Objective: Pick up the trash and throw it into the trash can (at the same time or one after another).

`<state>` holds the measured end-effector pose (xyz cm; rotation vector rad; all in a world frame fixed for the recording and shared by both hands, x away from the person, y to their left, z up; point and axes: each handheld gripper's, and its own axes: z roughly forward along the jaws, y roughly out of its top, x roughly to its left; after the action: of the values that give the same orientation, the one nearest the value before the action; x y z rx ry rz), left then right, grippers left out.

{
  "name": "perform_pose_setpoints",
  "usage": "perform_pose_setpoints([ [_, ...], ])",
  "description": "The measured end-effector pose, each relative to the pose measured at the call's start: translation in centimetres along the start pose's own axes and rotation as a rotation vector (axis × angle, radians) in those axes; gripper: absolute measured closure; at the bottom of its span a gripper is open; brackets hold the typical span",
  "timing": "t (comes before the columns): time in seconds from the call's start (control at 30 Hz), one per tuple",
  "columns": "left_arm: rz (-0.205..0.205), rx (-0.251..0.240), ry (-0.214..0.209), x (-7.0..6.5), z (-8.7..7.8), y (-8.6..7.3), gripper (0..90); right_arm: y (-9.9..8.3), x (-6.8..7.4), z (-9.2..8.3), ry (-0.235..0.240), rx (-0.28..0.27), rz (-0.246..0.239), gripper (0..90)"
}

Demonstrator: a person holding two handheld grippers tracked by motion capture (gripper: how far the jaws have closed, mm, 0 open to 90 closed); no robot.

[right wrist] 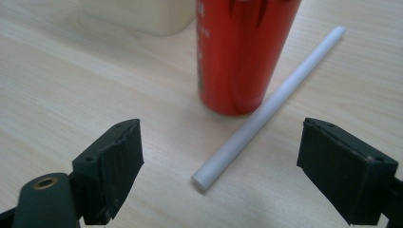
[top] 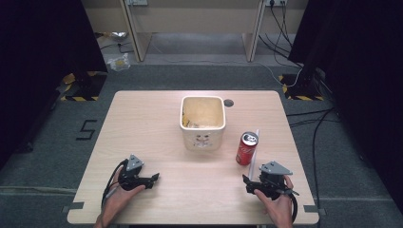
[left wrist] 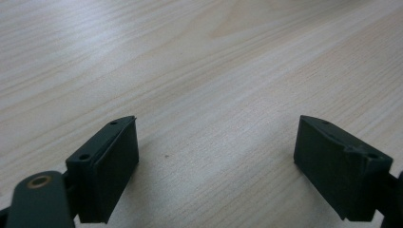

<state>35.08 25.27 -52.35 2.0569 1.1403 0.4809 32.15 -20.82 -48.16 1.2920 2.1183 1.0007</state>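
A shiny red can (right wrist: pixel 242 52), a white straw (right wrist: pixel 266 109), a cream bin (top: pixel 203 122), pale wood-grain table (top: pixel 142 123).

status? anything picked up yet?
Nothing done yet: the can stands upright and the straw lies flat beside it. The right gripper is open, its jaws facing the straw's near end; the left gripper is open over bare table. Grasping remains.

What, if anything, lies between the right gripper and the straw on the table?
Nothing visible. In the right gripper view the straw lies flat on bare table, its near end just ahead of the open right gripper. The can stands beside the straw's far half, not in the path.
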Motion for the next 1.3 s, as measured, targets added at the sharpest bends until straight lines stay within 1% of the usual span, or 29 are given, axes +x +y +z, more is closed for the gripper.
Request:
perform_pose_setpoints([
  [0.03, 0.000, 0.000, 0.000, 0.0, 0.0, 0.0, 14.2, 0.0, 0.0, 0.0, 0.000, 0.000, 0.000, 15.3],
  [0.13, 0.001, 0.001, 0.000, 0.0, 0.0, 0.0, 14.2, 0.6, -0.3, -0.2, -0.005, -0.026, 0.012, 15.2],
  [0.2, -0.001, -0.001, 0.000, 0.0, 0.0, 0.0, 14.2, 0.9, -0.4, 0.0, 0.001, -0.038, 0.005, 15.2],
  [0.3, 0.001, 0.001, 0.000, 0.0, 0.0, 0.0, 14.2, 1.2, -0.4, 0.1, 0.005, -0.044, 0.011, 15.3],
  [0.33, 0.000, 0.000, 0.000, 0.0, 0.0, 0.0, 14.2, 1.5, -0.4, 0.3, 0.008, -0.055, 0.003, 15.3],
  [0.47, 0.000, 0.000, -0.001, 0.0, 0.0, 0.0, 14.2, 2.1, -0.3, 0.6, 0.013, -0.059, -0.003, 15.3],
  [0.53, -0.001, -0.001, 0.000, 0.0, 0.0, 0.0, 14.2, 2.7, -0.3, 0.9, 0.026, -0.066, -0.004, 15.4],
  [0.63, 0.001, 0.001, 0.000, 0.0, 0.0, 0.0, 14.2, 3.1, -0.4, 1.3, 0.011, -0.068, -0.001, 15.5],
  [0.67, -0.001, -0.001, 0.000, 0.0, 0.0, 0.0, 14.2, 3.2, -0.5, 1.5, 0.013, -0.073, 0.002, 15.6],
  [0.83, -0.001, 0.000, 0.000, 0.0, 0.0, 0.0, 14.2, 3.5, -1.0, 2.4, 0.030, -0.095, 0.009, 17.3],
  [1.0, -0.001, 0.000, 0.000, 0.0, 0.0, 0.0, 14.2, 3.5, -1.2, 3.2, 0.029, -0.093, 0.007, 18.1],
  [1.23, 0.000, 0.000, 0.000, 0.0, 0.0, 0.0, 14.2, 3.6, -1.3, 3.8, 0.031, -0.095, 0.012, 18.6],
  [1.3, -0.001, 0.000, 0.000, 0.0, 0.0, 0.0, 14.2, 3.7, -1.3, 4.0, 0.034, -0.097, 0.005, 19.0],
])
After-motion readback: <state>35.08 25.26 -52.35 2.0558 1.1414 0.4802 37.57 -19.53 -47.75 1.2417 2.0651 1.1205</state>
